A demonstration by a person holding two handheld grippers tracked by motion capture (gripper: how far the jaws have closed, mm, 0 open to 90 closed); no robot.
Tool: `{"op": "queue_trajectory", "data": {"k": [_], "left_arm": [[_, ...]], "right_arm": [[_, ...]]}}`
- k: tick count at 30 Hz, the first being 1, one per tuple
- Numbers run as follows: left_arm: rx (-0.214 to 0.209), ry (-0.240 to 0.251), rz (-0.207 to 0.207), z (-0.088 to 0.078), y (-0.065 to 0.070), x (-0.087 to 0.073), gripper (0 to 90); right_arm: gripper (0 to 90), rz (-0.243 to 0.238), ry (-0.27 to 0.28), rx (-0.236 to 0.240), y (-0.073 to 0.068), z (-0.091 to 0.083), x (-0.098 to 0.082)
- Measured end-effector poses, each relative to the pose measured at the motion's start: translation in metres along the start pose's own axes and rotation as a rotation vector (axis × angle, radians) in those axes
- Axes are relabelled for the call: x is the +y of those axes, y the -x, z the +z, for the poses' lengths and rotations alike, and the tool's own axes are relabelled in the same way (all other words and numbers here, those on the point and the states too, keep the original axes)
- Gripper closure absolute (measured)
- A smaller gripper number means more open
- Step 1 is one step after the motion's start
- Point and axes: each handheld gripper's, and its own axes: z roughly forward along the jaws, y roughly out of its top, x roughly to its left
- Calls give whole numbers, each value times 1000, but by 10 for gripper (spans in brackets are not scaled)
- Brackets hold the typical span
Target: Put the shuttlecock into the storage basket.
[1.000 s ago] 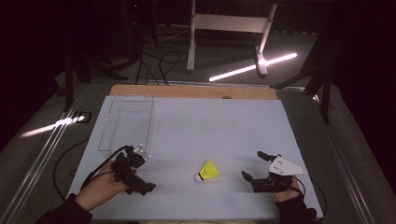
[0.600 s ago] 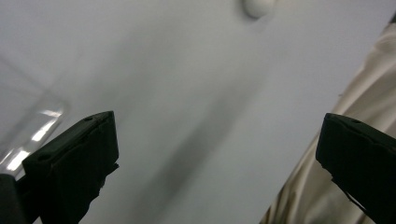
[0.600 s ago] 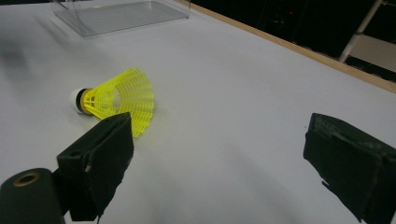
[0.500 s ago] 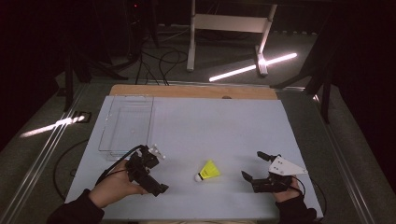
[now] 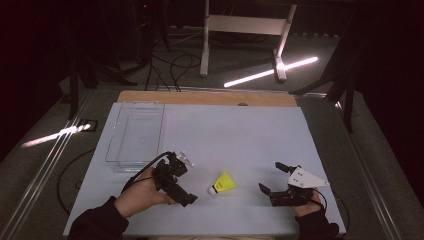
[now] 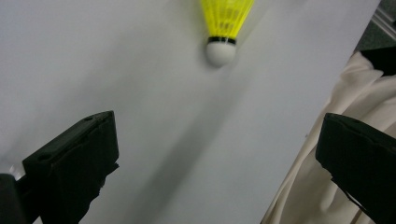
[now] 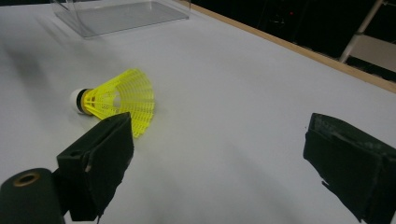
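A yellow shuttlecock (image 5: pixel 223 183) with a white cork lies on its side on the white table, near the front edge. My left gripper (image 5: pixel 187 180) is open just to its left, jaws pointing toward it. In the left gripper view the shuttlecock (image 6: pixel 225 22) lies ahead of the open left gripper (image 6: pixel 215 163), cork end nearest. My right gripper (image 5: pixel 270 177) is open a short way right of the shuttlecock. In the right gripper view the shuttlecock (image 7: pixel 121 100) lies beyond the left jaw of the open right gripper (image 7: pixel 219 158), apart from it.
A clear plastic tray (image 5: pixel 137 137) sits at the table's back left, also seen as the clear tray (image 7: pixel 121 16) in the right gripper view. A wooden strip (image 5: pixel 205 97) runs along the far edge. Pale cloth (image 6: pixel 327 186) hangs past the table's near edge.
My left gripper has moved to the right, closing most of the gap to the shuttlecock. The right gripper and the shuttlecock have stayed where they were.
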Motion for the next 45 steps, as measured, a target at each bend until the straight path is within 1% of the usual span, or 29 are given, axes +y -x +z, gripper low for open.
{"op": "queue_trajectory", "data": {"k": [2,4,6,8,11,13,15,16,17,19,20,21,22,24,25,27,29,32,34,35,37,39,40,41,43,44,45], "left_arm": [[-12,11,-3,2,1,5,2],[-6,19,1,2,3,9,2],[-19,49,-7,2,4,13,2],[-23,66,-5,3,6,16,2],[-24,75,3,5,9,20,2],[-37,83,-1,8,9,22,2],[-29,81,0,12,10,24,2],[-36,82,-5,13,10,25,2],[-35,77,-2,16,11,26,2],[-11,92,-14,18,11,28,2],[-10,100,-14,19,12,30,2],[1,106,-17,20,12,31,2],[7,107,-11,22,13,32,2],[16,115,-18,27,15,34,2],[22,106,-9,29,15,35,2],[22,113,-17,34,15,35,2],[27,112,-18,37,15,36,2],[28,104,-18,45,16,36,2],[32,97,-22,50,17,36,3],[26,94,-29,53,17,36,3],[31,93,-36,56,16,35,2],[35,86,-39,60,16,35,3],[36,74,-33,63,16,35,3],[36,74,-33,63,16,35,3],[44,55,-32,70,16,34,3],[52,54,-36,72,15,34,4],[46,47,-32,74,15,33,10]], "right_arm": [[87,-1,0,0,0,0,0],[87,0,1,-1,0,-1,0],[87,1,2,-1,0,-1,0],[87,4,3,0,0,-1,0],[87,0,2,1,0,-1,0],[87,0,3,1,0,-1,0],[87,2,3,2,0,-1,0],[87,-1,2,2,0,0,0],[87,-3,0,3,0,0,0],[87,-2,1,4,0,0,0],[87,-1,1,3,0,0,0],[87,-3,1,4,0,0,0],[87,-1,2,4,0,0,0],[87,-2,2,4,0,0,0],[87,-2,2,5,0,0,0],[87,-2,3,4,0,-1,0],[87,-3,4,4,0,-1,0],[87,1,3,5,0,-1,0],[87,0,2,5,0,-1,0],[87,0,2,6,0,-1,0],[87,0,0,6,0,-1,0],[87,-2,1,7,1,0,-1],[87,-2,0,7,1,0,-1],[87,-2,0,7,1,0,-1],[87,0,1,7,0,0,0],[87,0,2,7,0,0,-1],[87,0,1,7,0,-1,-1]]}}
